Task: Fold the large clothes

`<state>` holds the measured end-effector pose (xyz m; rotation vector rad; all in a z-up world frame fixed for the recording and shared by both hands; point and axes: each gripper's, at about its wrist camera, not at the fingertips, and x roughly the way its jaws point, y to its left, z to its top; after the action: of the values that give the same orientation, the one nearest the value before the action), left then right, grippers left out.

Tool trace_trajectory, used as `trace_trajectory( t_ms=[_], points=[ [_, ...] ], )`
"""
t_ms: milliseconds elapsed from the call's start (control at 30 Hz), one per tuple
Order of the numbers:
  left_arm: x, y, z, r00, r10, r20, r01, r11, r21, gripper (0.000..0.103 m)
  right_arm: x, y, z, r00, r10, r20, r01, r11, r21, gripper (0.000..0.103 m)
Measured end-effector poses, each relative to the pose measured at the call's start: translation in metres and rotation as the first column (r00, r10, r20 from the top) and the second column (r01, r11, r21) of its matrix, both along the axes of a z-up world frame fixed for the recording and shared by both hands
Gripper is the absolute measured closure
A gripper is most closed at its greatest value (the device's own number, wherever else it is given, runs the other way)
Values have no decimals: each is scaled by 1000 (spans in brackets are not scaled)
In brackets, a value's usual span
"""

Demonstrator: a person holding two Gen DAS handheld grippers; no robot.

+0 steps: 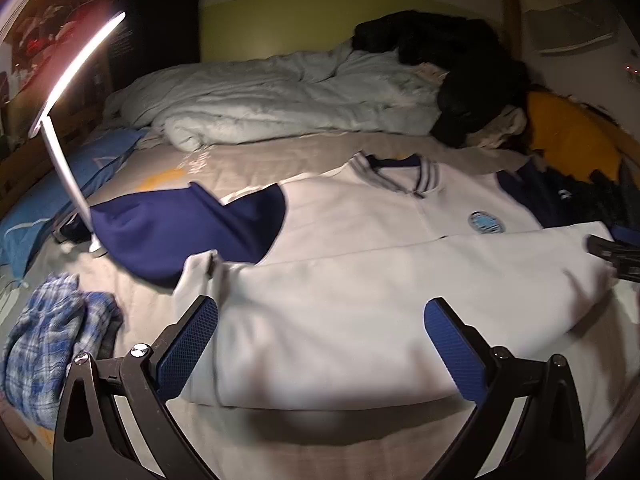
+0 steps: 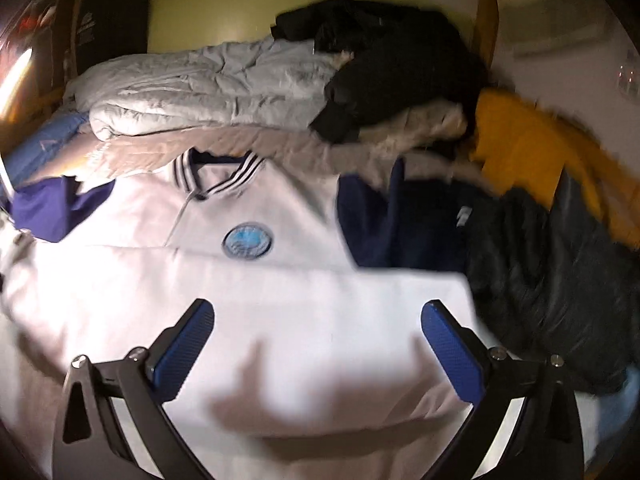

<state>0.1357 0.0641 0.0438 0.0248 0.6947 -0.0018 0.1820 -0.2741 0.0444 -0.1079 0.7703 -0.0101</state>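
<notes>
Fingers (image 1: 200,344) on both my grippers stood spread wide, holding nothing, above the white jacket (image 1: 360,280). Its hem lay folded toward twelve o'clock, halving it; the navy sleeve (image 1: 180,232) at ten o'clock looked unfolded.

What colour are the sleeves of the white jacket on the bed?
The sleeves of the white jacket are dark navy blue, clearest in the left wrist view.

The right wrist view was motion-blurred, so the round badge (image 2: 247,243) on the white jacket (image 2: 280,312) could not be read. In the left wrist view the picture's right edge cut off the right hand-held gripper (image 1: 618,258), hiding its jaws.
</notes>
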Motion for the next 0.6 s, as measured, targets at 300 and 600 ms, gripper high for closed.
trace_trajectory(
  t_ms=[300,600],
  points=[
    [-2,26,-11,991,-8,-132,-18,981,-193,0,-21,-8,-17,992,66,-110,-38,972,233,0],
    [-19,17,-61,943,-125,-309,-12,913,-408,2,-50,6,-51,978,114,-175,-68,965,252,0]
  ],
)
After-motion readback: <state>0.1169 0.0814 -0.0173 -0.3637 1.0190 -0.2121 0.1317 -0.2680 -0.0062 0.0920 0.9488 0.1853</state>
